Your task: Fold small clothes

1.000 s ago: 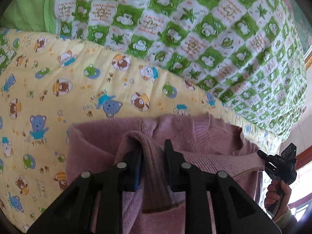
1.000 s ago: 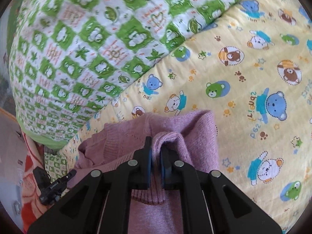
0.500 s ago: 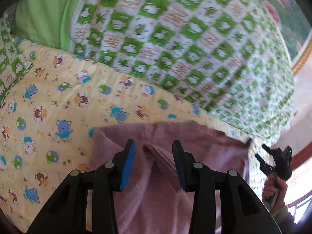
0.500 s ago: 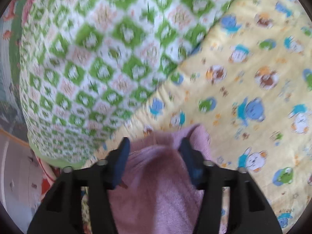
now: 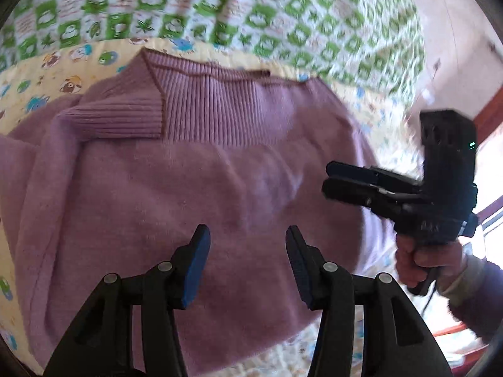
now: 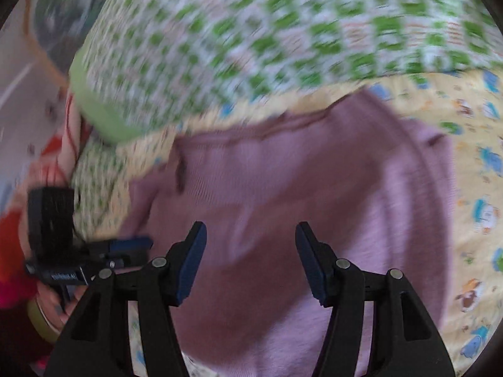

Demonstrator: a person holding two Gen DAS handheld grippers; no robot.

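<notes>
I see the purple sweater [image 5: 195, 188] lying folded on the yellow sheet [image 5: 28, 84], near the edge under the green checked quilt [image 5: 239, 12]. My left gripper [image 5: 246, 245] and right gripper [image 6: 250, 242] both hang spread above it, holding nothing.

Our left gripper [image 5: 246, 245] hangs above the purple sweater [image 5: 195, 194], jaws spread wide with nothing between them. The sweater lies on the yellow sheet [image 5: 41, 72], its ribbed cuff [image 5: 116, 116] folded over the ribbed hem [image 5: 217, 106] at the far edge. To our right, the right gripper [image 5: 327, 177] reaches over the sweater's edge with its fingers side by side, held in our hand [image 5: 421, 260]. A green checked quilt [image 5: 251, 9] lies beyond the sheet.
</notes>
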